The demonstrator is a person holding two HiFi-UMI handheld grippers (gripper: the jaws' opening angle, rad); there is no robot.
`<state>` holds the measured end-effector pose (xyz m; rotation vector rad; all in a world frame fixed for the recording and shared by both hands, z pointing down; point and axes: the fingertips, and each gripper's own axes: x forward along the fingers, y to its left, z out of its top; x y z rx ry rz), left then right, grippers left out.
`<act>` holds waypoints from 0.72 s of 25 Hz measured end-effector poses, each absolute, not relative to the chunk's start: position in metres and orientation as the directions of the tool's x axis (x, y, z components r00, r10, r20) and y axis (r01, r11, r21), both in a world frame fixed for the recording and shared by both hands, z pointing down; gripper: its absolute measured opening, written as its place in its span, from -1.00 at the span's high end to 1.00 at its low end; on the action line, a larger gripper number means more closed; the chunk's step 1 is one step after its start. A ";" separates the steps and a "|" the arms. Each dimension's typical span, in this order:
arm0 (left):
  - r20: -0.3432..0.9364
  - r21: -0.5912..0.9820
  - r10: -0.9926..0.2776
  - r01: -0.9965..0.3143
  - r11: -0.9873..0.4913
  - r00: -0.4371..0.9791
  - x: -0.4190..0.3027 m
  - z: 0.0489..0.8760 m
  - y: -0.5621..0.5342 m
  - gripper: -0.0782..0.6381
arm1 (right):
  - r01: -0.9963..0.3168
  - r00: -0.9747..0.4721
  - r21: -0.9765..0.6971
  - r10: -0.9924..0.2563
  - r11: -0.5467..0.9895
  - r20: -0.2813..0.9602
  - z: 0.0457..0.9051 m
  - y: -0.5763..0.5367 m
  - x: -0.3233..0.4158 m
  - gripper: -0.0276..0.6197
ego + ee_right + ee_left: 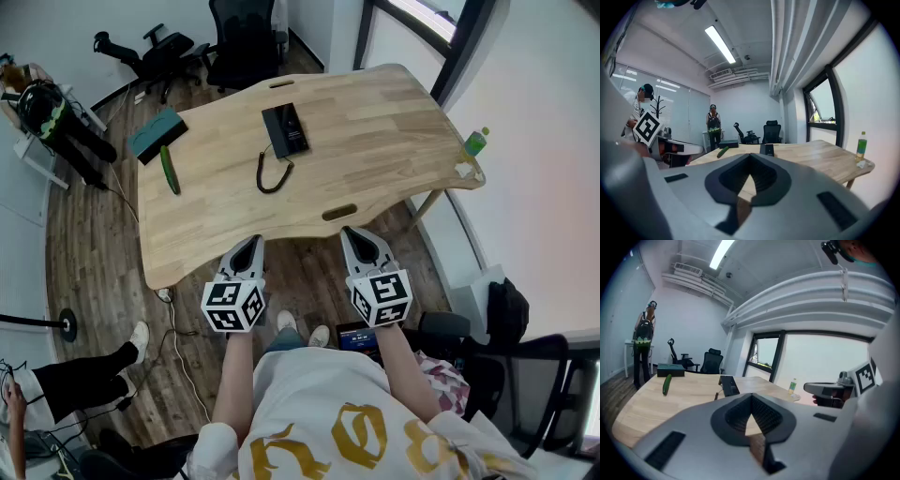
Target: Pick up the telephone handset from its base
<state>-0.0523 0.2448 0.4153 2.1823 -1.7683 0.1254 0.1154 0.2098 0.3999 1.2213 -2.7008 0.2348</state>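
Note:
The black telephone (285, 129) lies flat on the wooden table (375, 122), handset on its base, its coiled cord (272, 173) trailing toward me. Both grippers hover side by side short of the table's near edge, over the floor. My left gripper (251, 242) is shut and empty, and so is my right gripper (354, 232). In the left gripper view the telephone (729, 385) sits far ahead of the closed left gripper (751, 399). The right gripper view shows the telephone (767, 149) beyond the closed right gripper (750, 158).
A green cucumber (170, 170) and a teal box (157, 134) lie at the table's left end. A green bottle (476, 142) stands on the right corner. Office chairs (239, 42) stand behind the table. A person with a backpack (713, 124) stands at the far left.

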 end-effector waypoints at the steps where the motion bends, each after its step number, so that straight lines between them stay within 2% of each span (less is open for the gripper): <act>1: 0.265 0.185 -0.939 -0.968 -0.172 0.218 -0.053 0.414 0.246 0.76 | -0.753 -0.652 -0.072 -0.727 0.654 0.216 0.400 0.211 0.115 0.90; 9: 0.231 0.160 -0.954 -0.974 -0.158 0.193 -0.054 0.406 0.250 0.76 | -0.754 -0.651 -0.070 -0.728 0.653 0.216 0.402 0.216 0.119 0.90; 14: 0.224 0.305 -0.927 -0.925 -0.227 0.302 -0.041 0.407 0.252 0.76 | -0.759 -0.649 -0.103 -0.733 0.643 0.204 0.400 0.216 0.124 0.90; 18: 0.255 0.297 -0.914 -0.925 -0.236 0.315 -0.034 0.417 0.248 0.76 | -0.770 -0.635 -0.107 -0.741 0.629 0.219 0.404 0.213 0.132 0.90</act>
